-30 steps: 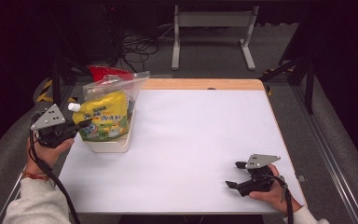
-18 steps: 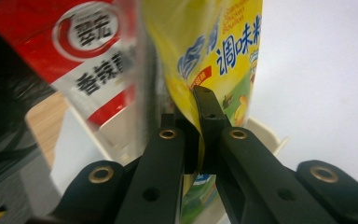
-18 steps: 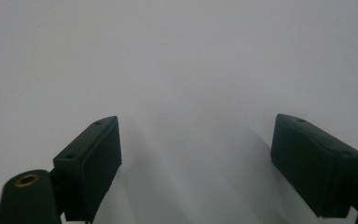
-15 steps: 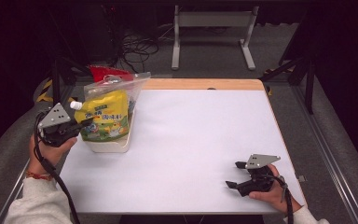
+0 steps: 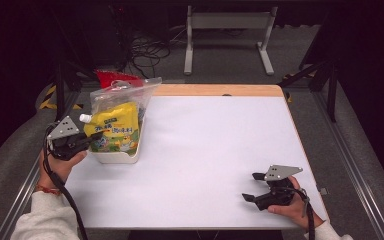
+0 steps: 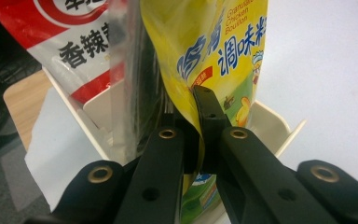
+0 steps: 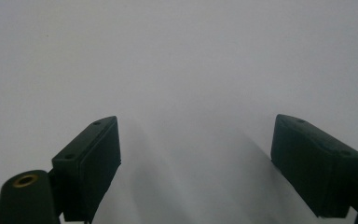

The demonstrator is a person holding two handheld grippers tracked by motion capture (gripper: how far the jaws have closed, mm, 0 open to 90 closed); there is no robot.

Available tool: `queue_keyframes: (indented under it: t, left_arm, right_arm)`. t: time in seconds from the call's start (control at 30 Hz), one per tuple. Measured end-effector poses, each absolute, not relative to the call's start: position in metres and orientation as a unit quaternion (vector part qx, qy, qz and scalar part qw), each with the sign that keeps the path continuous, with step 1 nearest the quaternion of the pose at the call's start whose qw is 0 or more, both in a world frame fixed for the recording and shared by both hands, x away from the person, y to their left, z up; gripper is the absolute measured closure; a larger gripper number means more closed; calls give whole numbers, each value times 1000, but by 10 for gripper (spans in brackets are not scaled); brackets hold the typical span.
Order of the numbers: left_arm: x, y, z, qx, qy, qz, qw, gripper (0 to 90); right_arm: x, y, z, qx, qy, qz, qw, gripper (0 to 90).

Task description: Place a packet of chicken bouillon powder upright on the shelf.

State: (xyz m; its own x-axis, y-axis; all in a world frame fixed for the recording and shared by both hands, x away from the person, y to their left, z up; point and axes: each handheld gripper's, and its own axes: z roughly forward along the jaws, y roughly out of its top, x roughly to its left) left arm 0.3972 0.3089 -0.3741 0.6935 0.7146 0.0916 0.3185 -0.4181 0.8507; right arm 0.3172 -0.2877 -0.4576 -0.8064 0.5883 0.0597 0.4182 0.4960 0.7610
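A yellow seasoning pouch [image 5: 115, 131] with a white cap stands in a white tray [image 5: 117, 156] at the table's left edge, together with a clear plastic bag [image 5: 127, 95]. My left gripper [image 5: 89, 142] is shut on the pouch's lower left side. In the left gripper view the jaws [image 6: 186, 112] pinch the yellow pouch [image 6: 214, 42] edge just above the tray's rim [image 6: 270, 126], and a red and white packet [image 6: 65, 42] stands behind the clear film. My right gripper [image 5: 250, 187] rests open near the table's front right, and its jaws [image 7: 196, 140] stand wide over bare white table.
The white table top [image 5: 220, 140] has a wooden strip along its far edge. Something red [image 5: 115, 77] sits behind the tray, off the table. Dark floor, cables and a metal frame lie beyond.
My left hand has sunk a little and shifted right with the yellow pouch, bringing it lower into the tray. The right hand has stayed in place.
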Motion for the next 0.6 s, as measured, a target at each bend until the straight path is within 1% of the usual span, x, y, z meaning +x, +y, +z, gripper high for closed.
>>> queue_keyframes:
  t: [0.2,0.27,0.4,0.53,0.57,0.6]
  left_arm:
    - [394,314,-385,794,334,232,452,885]
    - [390,315,-388,786,335,237,463,855]
    - [379,317,-391,766,349,267,469,717]
    - [361,322,-389,733,360,286,501,570]
    - [357,322,-389,727,364,289,506,552]
    - [352,321,-389,718,372,300,506,510]
  right_arm:
    - [315,-285,-454,281,860,409,122,158]
    - [315,-286,-452,282,858,411,128,159]
    - [314,-287,-450,280,857,409,141,162]
    - [312,-288,-446,279,854,410,159,163]
    - [312,-288,-445,279,853,408,165,163]
    - [312,-289,-444,278,853,409,168,164]
